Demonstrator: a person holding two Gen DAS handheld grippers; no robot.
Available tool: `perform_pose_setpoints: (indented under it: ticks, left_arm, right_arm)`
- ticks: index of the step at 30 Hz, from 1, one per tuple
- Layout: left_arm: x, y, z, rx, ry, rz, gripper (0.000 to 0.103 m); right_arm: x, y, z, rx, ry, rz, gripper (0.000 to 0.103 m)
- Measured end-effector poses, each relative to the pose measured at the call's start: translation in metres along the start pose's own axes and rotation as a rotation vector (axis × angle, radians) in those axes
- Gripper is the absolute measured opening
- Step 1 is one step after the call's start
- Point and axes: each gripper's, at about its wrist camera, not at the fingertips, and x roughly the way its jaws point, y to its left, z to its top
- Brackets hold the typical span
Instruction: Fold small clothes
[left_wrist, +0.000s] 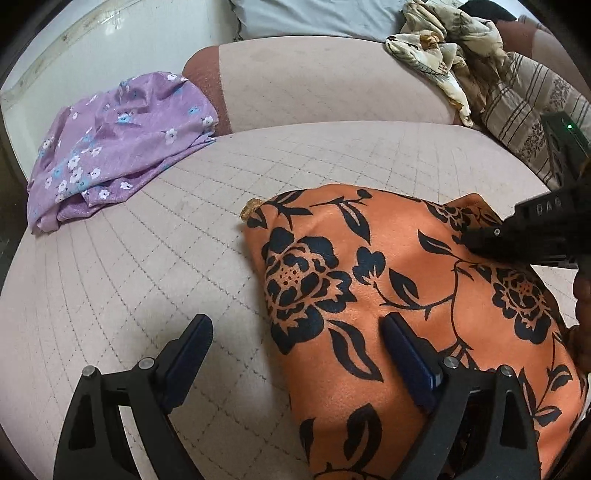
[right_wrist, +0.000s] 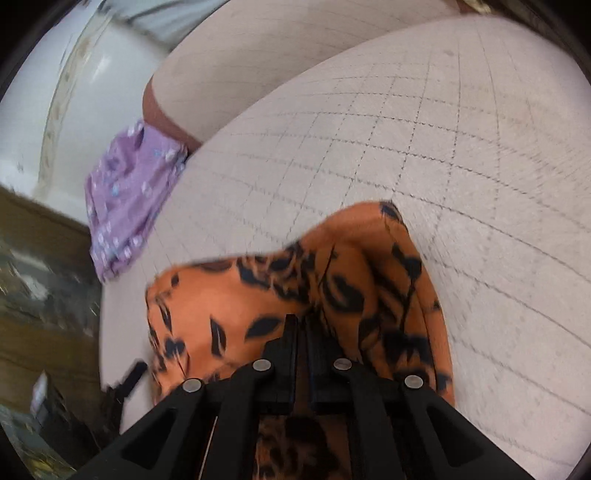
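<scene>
An orange cloth with black flowers (left_wrist: 406, 266) lies on the quilted pink surface (left_wrist: 147, 277). My left gripper (left_wrist: 299, 328) is open and low over the cloth's left edge. One of its fingers is over the cloth and the other over bare quilt, with nothing gripped. My right gripper (left_wrist: 467, 238) comes in from the right, its tip on the cloth's far right part. In the blurred right wrist view, that gripper (right_wrist: 303, 319) is shut, and the orange cloth (right_wrist: 229, 295) is bunched up in folds around its tips.
A purple flowered garment (left_wrist: 122, 147) (right_wrist: 129, 199) lies crumpled at the far left edge. A cream patterned garment (left_wrist: 443, 55) is heaped at the back right beside a striped pillow (left_wrist: 524, 103). A grey pillow (left_wrist: 314, 18) lies at the back. A hand (left_wrist: 580, 314) shows at the right.
</scene>
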Motion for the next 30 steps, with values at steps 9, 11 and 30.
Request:
perform_pose_setpoints:
  ticks: [9,11,30]
  left_arm:
    - [-0.021,0.006,-0.001,-0.021,-0.015,0.022,0.094]
    - [-0.030,0.005,-0.006,-0.007,-0.029,0.046,0.094]
    - [-0.065,0.007,-0.033,-0.055,-0.035,0.082,0.094]
  right_arm:
    - [-0.042,0.018,-0.022,-0.089,0.008,0.023,0.009]
    - [-0.061,0.027,-0.037,-0.152,0.000,0.041,0.009]
    - [-0.076,-0.004,-0.114,-0.184,0.083,-0.025,0.008]
